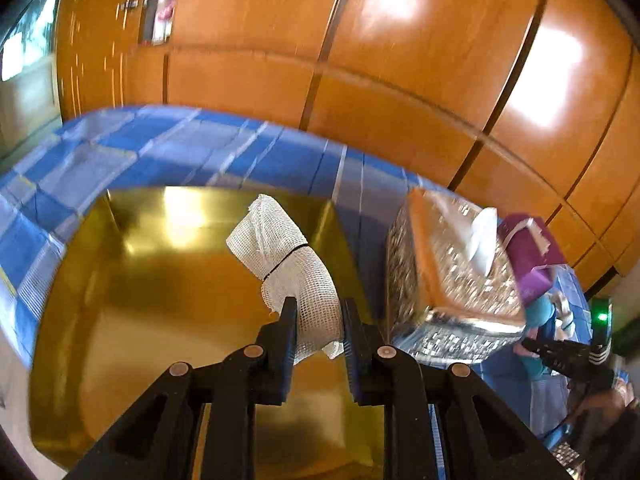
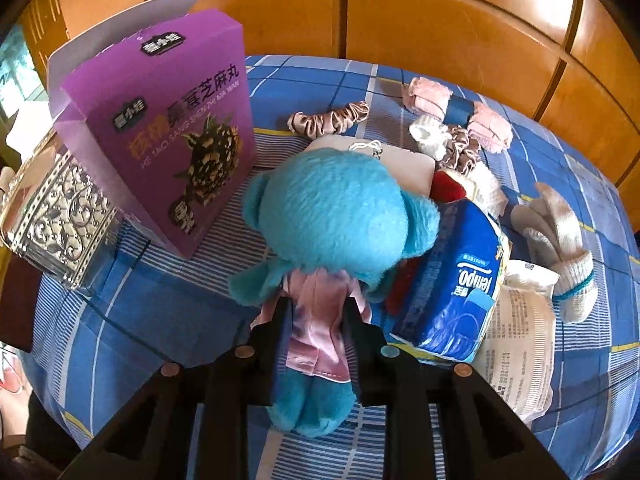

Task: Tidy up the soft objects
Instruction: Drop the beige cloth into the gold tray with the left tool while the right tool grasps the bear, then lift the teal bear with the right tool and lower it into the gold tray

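My left gripper [image 1: 320, 308] is shut on a rolled white mesh cloth [image 1: 280, 240] tied with a black band. It holds the cloth over the open gold box [image 1: 140, 280], which rests on the blue checked bed cover [image 1: 180, 148]. In the right wrist view, my right gripper [image 2: 318, 308] reaches down around a blue plush toy [image 2: 340, 208]. Its pads press on the toy's pink dress [image 2: 320, 320] at the waist. The toy lies on the bed cover [image 2: 120, 312], head pointing away from me. That toy [image 1: 542, 312] shows at the far right of the left wrist view.
A silver embossed tissue box [image 2: 60, 220] and an upright purple carton [image 2: 168, 128] stand left of the toy. A blue Tempo tissue pack [image 2: 456, 280], a white packet [image 2: 520, 340], scrunchies [image 2: 328, 120], pink cloths [image 2: 426, 96] and a white glove [image 2: 560, 248] lie to the right. Wooden wardrobe doors [image 2: 440, 20] are behind.
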### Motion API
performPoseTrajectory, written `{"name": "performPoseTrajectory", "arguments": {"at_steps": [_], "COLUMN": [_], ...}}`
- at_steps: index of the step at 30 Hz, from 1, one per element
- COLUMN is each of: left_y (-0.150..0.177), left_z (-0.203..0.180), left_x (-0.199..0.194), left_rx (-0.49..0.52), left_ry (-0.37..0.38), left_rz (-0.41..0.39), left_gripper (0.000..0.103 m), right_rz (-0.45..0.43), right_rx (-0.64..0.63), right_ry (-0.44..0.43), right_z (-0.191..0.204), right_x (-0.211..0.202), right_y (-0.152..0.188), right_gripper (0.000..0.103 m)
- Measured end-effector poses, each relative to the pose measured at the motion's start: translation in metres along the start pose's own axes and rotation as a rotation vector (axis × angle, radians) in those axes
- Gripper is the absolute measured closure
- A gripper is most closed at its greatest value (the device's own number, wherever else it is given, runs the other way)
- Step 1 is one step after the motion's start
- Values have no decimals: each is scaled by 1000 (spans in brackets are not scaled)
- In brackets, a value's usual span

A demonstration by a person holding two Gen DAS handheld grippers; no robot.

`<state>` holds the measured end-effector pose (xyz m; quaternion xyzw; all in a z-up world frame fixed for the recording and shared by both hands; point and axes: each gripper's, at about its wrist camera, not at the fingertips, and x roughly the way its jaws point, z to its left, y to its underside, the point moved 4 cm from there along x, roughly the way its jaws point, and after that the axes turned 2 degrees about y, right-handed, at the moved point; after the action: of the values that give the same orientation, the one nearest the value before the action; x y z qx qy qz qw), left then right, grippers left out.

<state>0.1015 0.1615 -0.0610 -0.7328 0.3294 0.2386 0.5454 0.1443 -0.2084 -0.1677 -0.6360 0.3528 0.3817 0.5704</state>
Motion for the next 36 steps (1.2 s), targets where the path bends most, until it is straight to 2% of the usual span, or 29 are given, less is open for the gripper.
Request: {"name": "performPoseTrajectory", "arguments": {"at_steps": [2, 6, 9, 10, 11, 13, 19, 24, 32, 36], "left_y": [0, -20, -28, -30, -30, -27, -5, 10, 20, 22], "left_z": [-7, -8, -4, -3, -1, 4, 10, 14, 17, 16], "left_x": [9, 31, 48, 51, 52, 48, 29, 12, -6, -11], "left_rx": [19, 13, -13, -18, -25, -60, -61, -41, -54, -44], "left_ry": [0, 12, 12, 2, 0, -15, -32, -77, -63, -63], "left_rz": [-1, 22, 46, 46, 49, 26, 22, 9, 0, -6], "left_gripper": [81, 77, 67, 57, 39, 18, 16, 15, 12, 12], "right_rz": [-5, -12, -19, -21, -22, -27, -44, -61, -129, -164], "right_rx": [5, 22, 36, 40, 41, 39, 47, 88, 168, 170], "right_ry": [8, 18, 29, 34, 38, 47, 74, 63, 21, 53], "right_z": [3, 9, 12, 13, 14, 16, 22, 20, 5, -1], "right_x": [1, 2, 2, 2, 3, 3, 0, -18, -64, -81], "right_y": [3, 10, 14, 15, 13, 15, 20, 16, -3, -21], "right_gripper": [77, 78, 78, 78, 78, 78, 79, 88, 95, 100]}}
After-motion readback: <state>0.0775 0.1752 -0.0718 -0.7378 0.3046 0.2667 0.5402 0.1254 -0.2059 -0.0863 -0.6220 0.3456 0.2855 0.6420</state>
